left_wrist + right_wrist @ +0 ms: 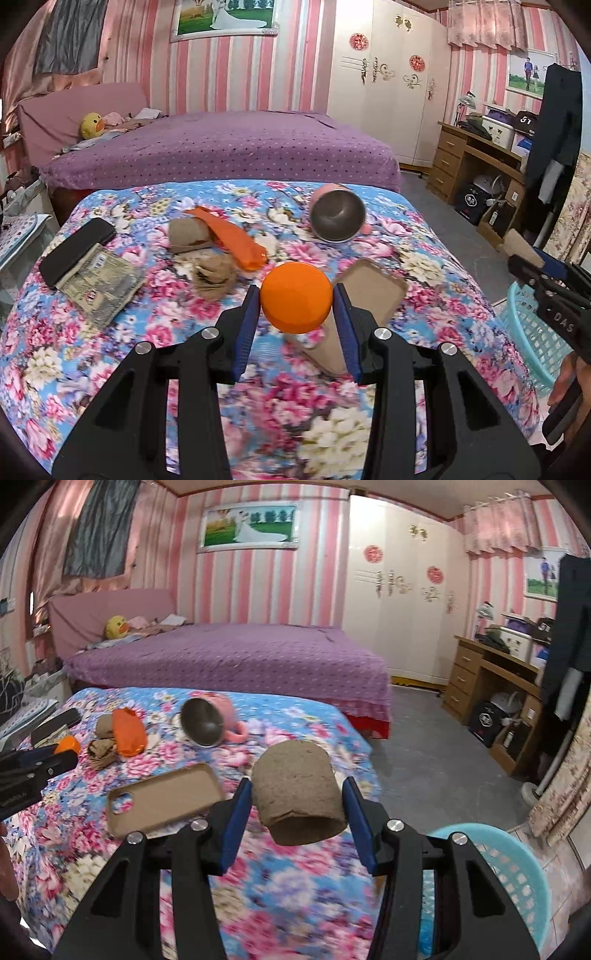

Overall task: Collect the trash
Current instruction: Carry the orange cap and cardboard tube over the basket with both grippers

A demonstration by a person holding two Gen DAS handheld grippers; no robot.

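My left gripper is shut on an orange ball, held above the floral cloth. My right gripper is shut on a brown cardboard roll, lifted over the table's right side. That roll also shows at the far right of the left wrist view. On the cloth lie an orange wrapper, crumpled brown paper, a brown cardboard piece and a folded printed packet. A light blue basket stands on the floor at the lower right.
A tan phone case, a pink mug on its side and a black phone also lie on the floral table. A purple bed stands behind it, a wooden desk at the right.
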